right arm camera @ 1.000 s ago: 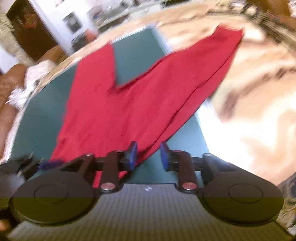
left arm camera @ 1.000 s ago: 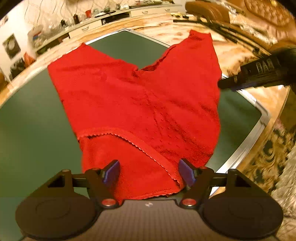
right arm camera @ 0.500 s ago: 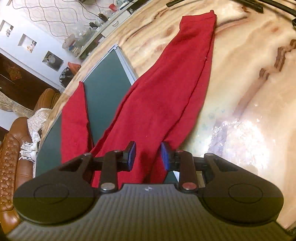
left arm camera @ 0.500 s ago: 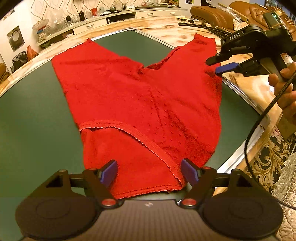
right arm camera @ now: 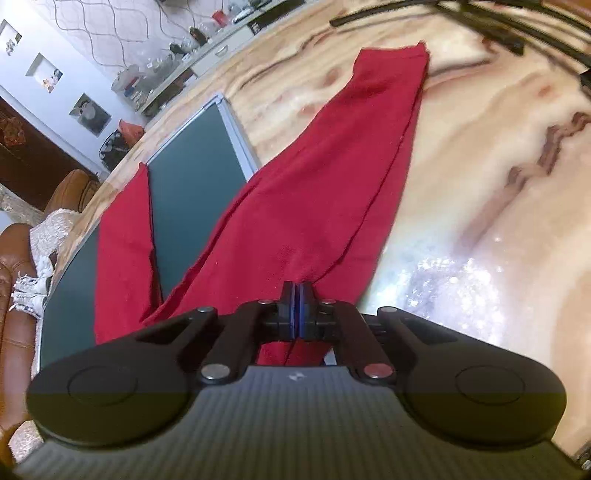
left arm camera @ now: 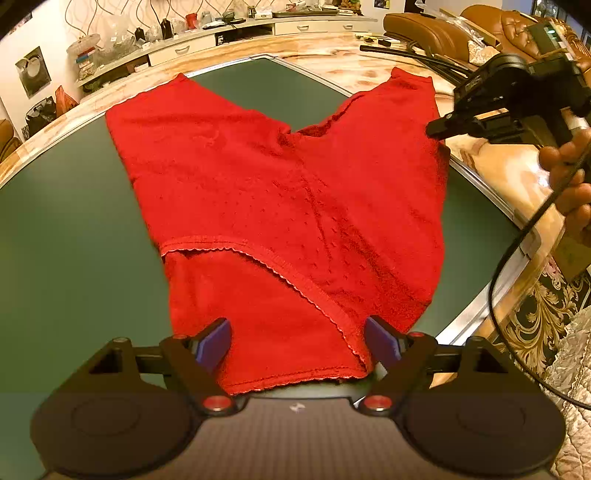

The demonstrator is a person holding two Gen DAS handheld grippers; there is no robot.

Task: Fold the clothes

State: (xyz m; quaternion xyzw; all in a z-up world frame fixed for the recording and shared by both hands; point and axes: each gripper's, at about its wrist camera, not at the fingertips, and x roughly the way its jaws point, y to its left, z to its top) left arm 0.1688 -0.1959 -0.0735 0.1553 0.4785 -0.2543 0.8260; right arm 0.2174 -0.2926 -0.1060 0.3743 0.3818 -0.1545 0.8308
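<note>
A pair of red knit pants (left arm camera: 295,206) lies spread on the green mat (left arm camera: 66,229), waistband near me, two legs pointing away. My left gripper (left arm camera: 297,341) is open, its blue-padded fingers either side of the waistband edge. My right gripper (right arm camera: 296,295) is shut on the outer edge of the right pant leg (right arm camera: 325,192), where it lies over the marble table. The right gripper also shows in the left wrist view (left arm camera: 439,129), at that leg's right edge, held by a hand.
The green mat has a metal rim (left arm camera: 480,310) on a marble table (right arm camera: 480,166). Black cables (right arm camera: 461,14) lie at the far side. A cluttered counter (left arm camera: 221,33) and brown leather chairs (left arm camera: 436,29) stand beyond the table.
My right gripper moved along the right pant leg and its fingers closed on the leg's edge. My left gripper stayed open at the waistband.
</note>
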